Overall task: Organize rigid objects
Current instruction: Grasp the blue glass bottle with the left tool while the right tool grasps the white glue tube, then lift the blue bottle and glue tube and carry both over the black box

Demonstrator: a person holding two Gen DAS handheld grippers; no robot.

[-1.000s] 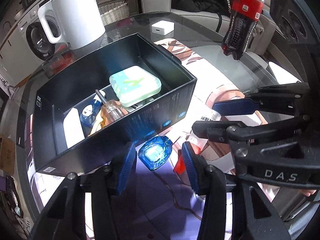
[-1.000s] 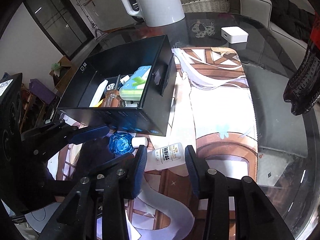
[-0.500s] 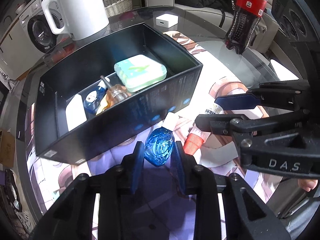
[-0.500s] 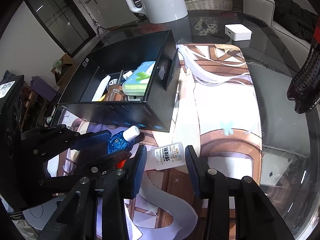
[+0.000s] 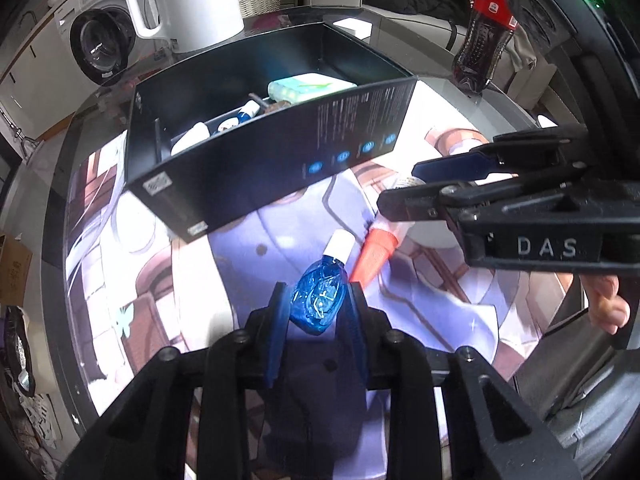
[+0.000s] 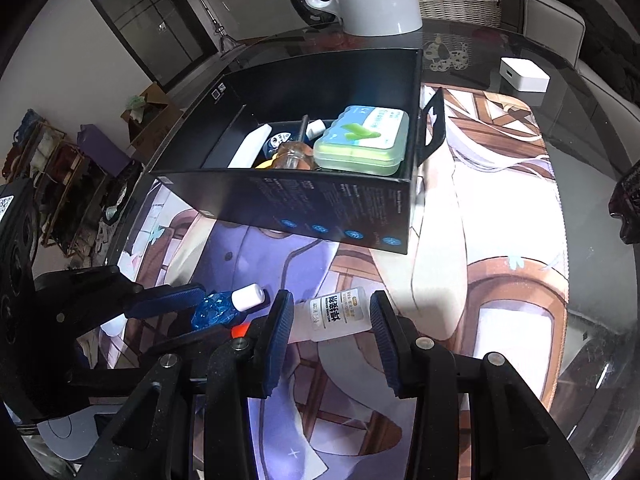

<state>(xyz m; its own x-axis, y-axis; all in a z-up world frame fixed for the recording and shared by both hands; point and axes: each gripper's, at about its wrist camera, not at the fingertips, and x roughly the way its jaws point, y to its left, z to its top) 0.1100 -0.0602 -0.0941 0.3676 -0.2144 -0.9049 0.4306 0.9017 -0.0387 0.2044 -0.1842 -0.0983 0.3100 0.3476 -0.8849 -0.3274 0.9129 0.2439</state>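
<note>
Printed mat (image 6: 500,240), left hand-held gripper (image 5: 318,306) clamping blue bottle (image 5: 319,298), right hand-held gripper (image 6: 330,316) spread around white bottle (image 6: 338,314)

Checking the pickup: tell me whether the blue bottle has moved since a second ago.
Yes. The blue bottle, clamped in the left gripper, has lifted back from the black box.

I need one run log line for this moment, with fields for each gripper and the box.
left gripper: shut on blue bottle | right gripper: open around white bottle on mat | black box: holds green case
</note>
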